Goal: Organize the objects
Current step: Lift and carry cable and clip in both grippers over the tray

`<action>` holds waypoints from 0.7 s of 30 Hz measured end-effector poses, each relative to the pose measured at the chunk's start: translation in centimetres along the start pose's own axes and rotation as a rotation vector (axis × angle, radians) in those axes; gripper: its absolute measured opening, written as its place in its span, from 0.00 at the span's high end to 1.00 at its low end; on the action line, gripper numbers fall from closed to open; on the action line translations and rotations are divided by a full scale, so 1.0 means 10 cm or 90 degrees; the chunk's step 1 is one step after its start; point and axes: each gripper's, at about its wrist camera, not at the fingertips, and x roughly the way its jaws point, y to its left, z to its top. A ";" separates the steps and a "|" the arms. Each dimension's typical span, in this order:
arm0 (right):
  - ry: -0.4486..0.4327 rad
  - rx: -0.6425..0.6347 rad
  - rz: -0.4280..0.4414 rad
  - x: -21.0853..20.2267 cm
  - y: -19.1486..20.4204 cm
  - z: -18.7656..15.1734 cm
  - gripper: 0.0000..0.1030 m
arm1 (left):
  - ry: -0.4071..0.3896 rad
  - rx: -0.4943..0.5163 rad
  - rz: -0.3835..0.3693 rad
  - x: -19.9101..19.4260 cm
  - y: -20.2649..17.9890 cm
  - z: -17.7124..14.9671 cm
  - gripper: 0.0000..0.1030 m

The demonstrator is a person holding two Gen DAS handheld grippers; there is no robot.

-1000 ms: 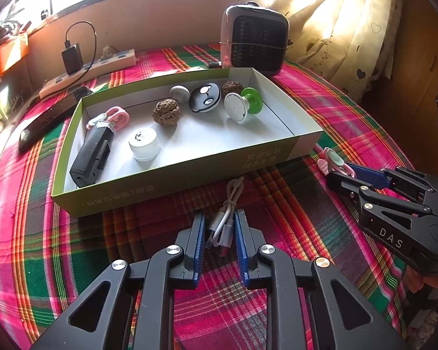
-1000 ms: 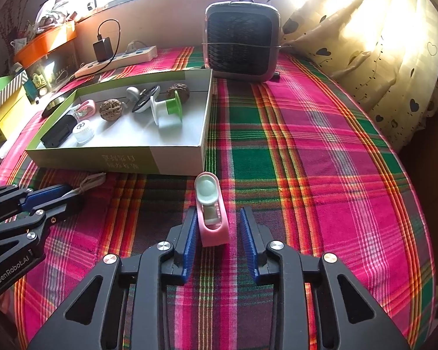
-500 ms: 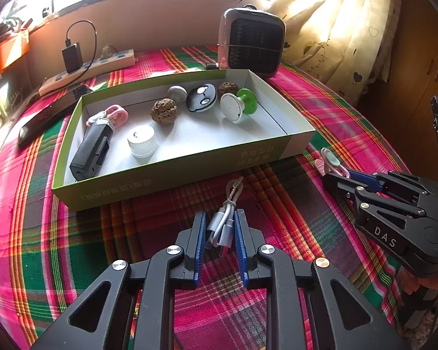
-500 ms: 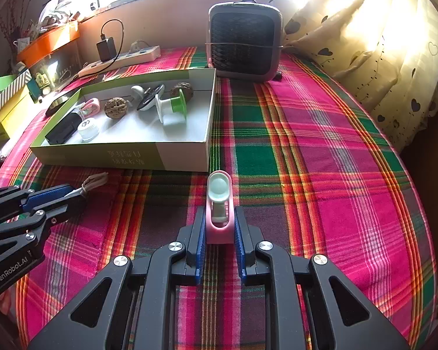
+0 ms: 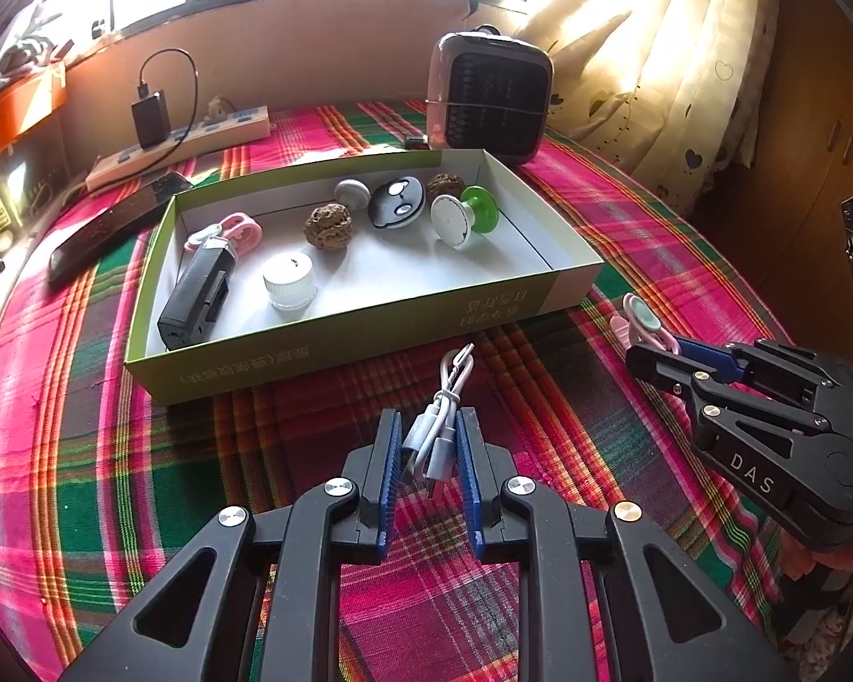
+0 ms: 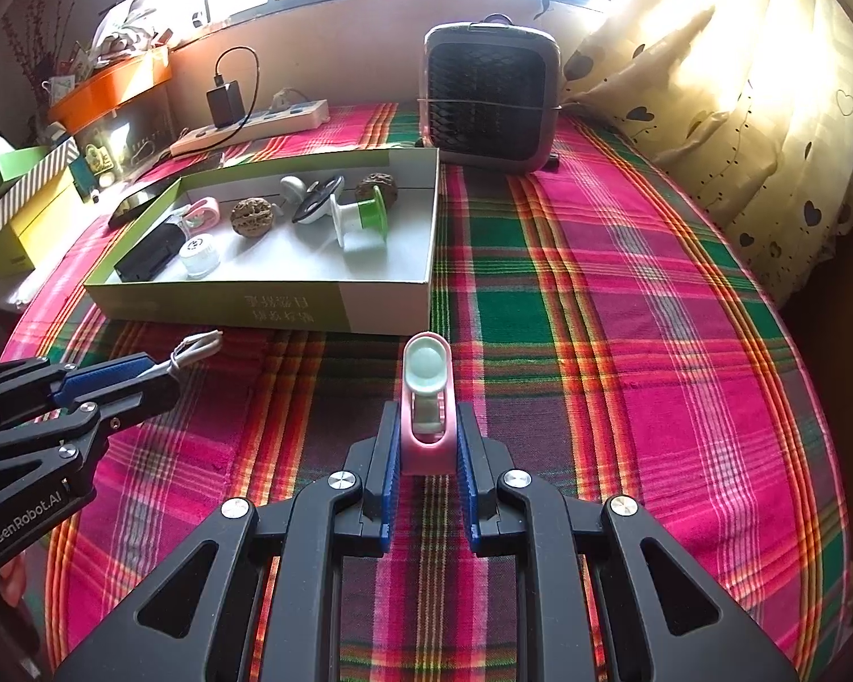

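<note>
Left hand-held gripper (image 5: 426, 454) clamps the coiled USB cable (image 5: 441, 426); right hand-held gripper (image 6: 423, 446) clamps the pink clip (image 6: 425, 398), both just before the green box (image 5: 335, 352). Risk: the loose cable coil may slip free during transfer.

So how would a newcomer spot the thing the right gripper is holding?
Find the shallow green box on the plaid cloth. On the cloth just in front of its right corner, the right gripper is shut on a pink clip. Its round pale-green pad at the tip sets it apart from the white cable held nearby.
</note>
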 end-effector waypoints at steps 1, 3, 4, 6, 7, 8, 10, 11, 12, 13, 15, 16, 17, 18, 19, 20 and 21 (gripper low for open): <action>-0.002 -0.001 0.003 -0.02 0.01 0.00 0.82 | -0.001 0.001 0.000 -0.01 0.00 0.00 0.83; -0.007 -0.005 0.004 -0.04 0.03 0.01 0.82 | -0.005 -0.001 0.000 -0.04 0.01 0.01 0.83; -0.009 -0.007 0.005 -0.06 0.04 0.02 0.82 | -0.006 -0.002 -0.001 -0.05 0.01 0.02 0.83; -0.014 -0.012 0.008 -0.09 0.06 0.05 0.82 | -0.009 -0.005 -0.001 -0.08 0.02 0.03 0.83; -0.016 -0.014 0.010 -0.10 0.07 0.06 0.82 | -0.011 -0.005 -0.001 -0.09 0.03 0.04 0.83; -0.019 -0.016 0.011 -0.11 0.08 0.07 0.82 | -0.013 -0.006 0.001 -0.11 0.03 0.05 0.83; -0.023 -0.019 0.016 -0.13 0.09 0.10 0.82 | -0.018 -0.009 0.002 -0.14 0.05 0.07 0.83; -0.024 -0.019 0.017 -0.14 0.10 0.11 0.82 | -0.020 -0.011 0.002 -0.15 0.06 0.08 0.83; -0.026 -0.020 0.019 -0.14 0.11 0.12 0.82 | -0.021 -0.015 0.002 -0.15 0.07 0.09 0.83; -0.027 -0.021 0.020 -0.14 0.11 0.13 0.82 | -0.021 -0.018 -0.002 -0.15 0.08 0.10 0.83; -0.028 -0.023 0.024 -0.14 0.12 0.15 0.82 | -0.021 -0.027 -0.004 -0.16 0.11 0.11 0.83; -0.028 -0.024 0.025 -0.14 0.13 0.17 0.82 | -0.023 -0.028 -0.002 -0.16 0.11 0.11 0.83; -0.030 -0.026 0.025 -0.14 0.13 0.18 0.82 | -0.023 -0.028 0.000 -0.16 0.12 0.12 0.83; -0.031 -0.027 0.026 -0.14 0.14 0.19 0.82 | -0.024 -0.030 0.000 -0.16 0.13 0.13 0.83; -0.033 -0.027 0.028 -0.15 0.14 0.21 0.82 | -0.025 -0.030 0.000 -0.17 0.13 0.13 0.83; -0.034 -0.027 0.030 -0.15 0.14 0.22 0.82 | -0.027 -0.030 0.002 -0.17 0.14 0.15 0.83; -0.035 -0.028 0.032 -0.15 0.14 0.24 0.82 | -0.029 -0.031 0.002 -0.18 0.14 0.16 0.83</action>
